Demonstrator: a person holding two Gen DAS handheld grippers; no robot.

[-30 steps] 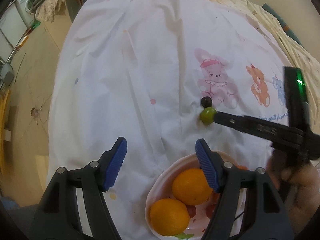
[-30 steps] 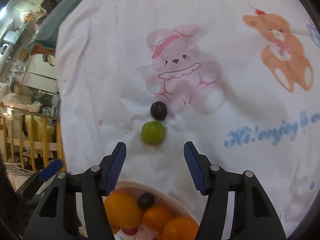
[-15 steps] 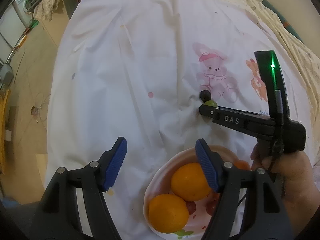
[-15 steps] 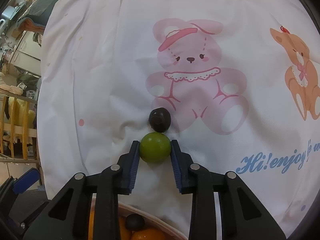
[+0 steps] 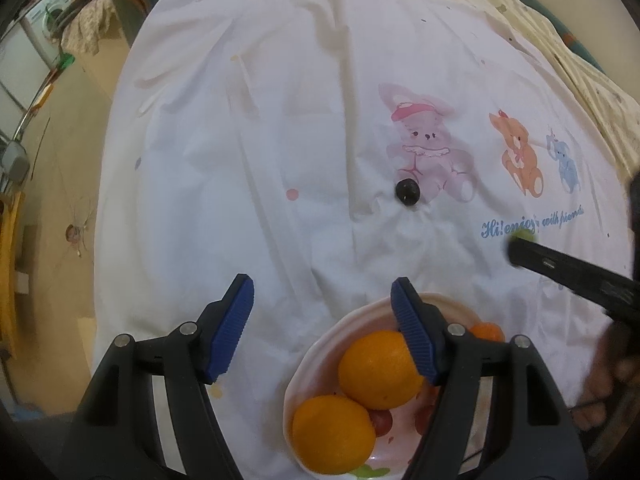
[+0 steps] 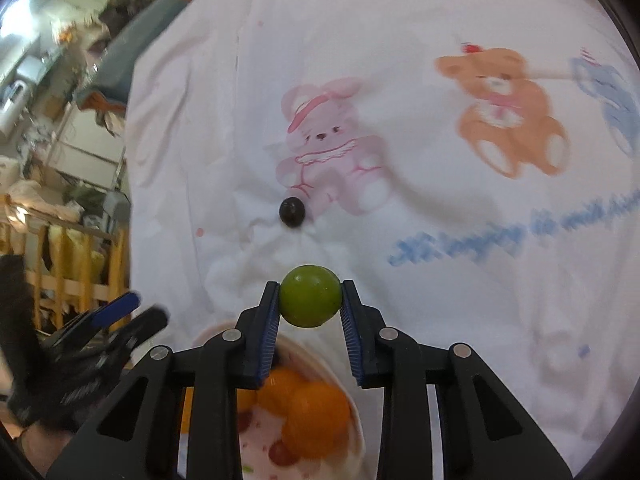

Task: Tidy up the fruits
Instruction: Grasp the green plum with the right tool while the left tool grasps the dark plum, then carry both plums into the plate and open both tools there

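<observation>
The green fruit (image 6: 310, 295) sits pinched between the right gripper (image 6: 309, 309)'s 2 blue pads, up off the white cloth (image 6: 460, 300). It is round, so no long axis and no heading to speak of. The bowl (image 6: 352, 412) lies directly below and behind those fingers, toward the camera, oranges (image 6: 316, 416) already inside; by my read the drop means drawing back and down. The dark fruit (image 6: 292, 211) waits on the cloth ahead, by the pink bunny print (image 6: 324, 148). The left gripper (image 5: 322, 330) hovers, jaws wide and empty, its right finger over the bowl's rim.
</observation>
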